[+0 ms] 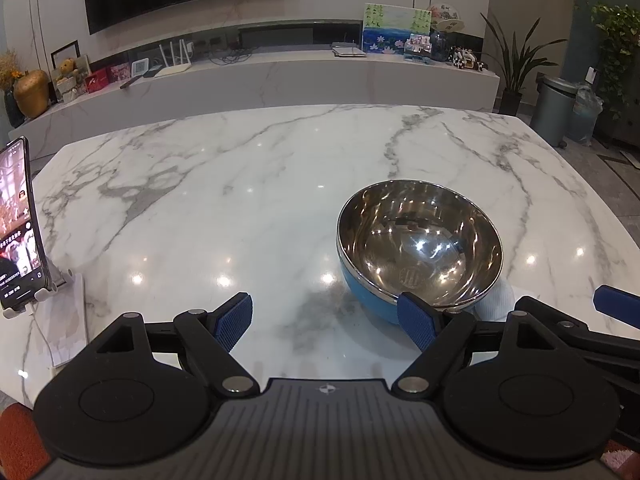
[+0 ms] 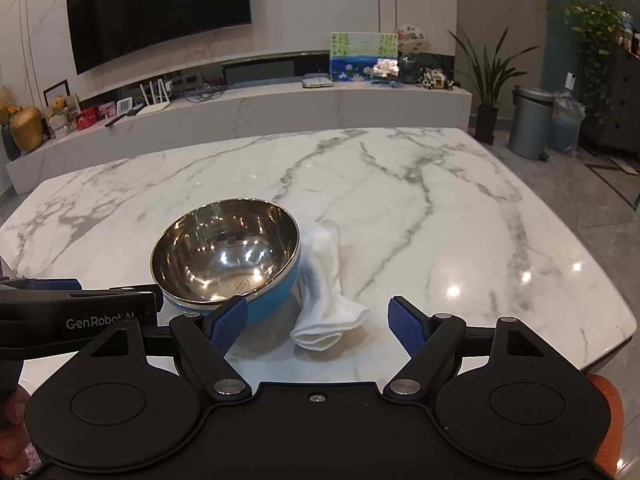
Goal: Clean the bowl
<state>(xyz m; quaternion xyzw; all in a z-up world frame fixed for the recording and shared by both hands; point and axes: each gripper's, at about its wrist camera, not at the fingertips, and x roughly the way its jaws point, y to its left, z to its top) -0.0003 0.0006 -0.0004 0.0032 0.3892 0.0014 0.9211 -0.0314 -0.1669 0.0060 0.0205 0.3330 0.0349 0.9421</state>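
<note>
A steel bowl (image 1: 420, 244) with a blue outside sits on the marble table; it also shows in the right wrist view (image 2: 226, 254). A rolled white cloth (image 2: 326, 280) lies just right of the bowl, touching it; only its corner (image 1: 498, 302) shows in the left wrist view. My left gripper (image 1: 326, 322) is open and empty, its right finger just in front of the bowl's near rim. My right gripper (image 2: 316, 326) is open and empty, low over the table with the cloth's near end between its fingers.
A phone on a stand (image 1: 20, 224) sits at the table's left edge beside white paper (image 1: 68, 320). The marble table (image 2: 440, 208) stretches beyond the bowl. Behind it are a low TV counter (image 2: 280, 108), a bin (image 2: 530, 120) and plants.
</note>
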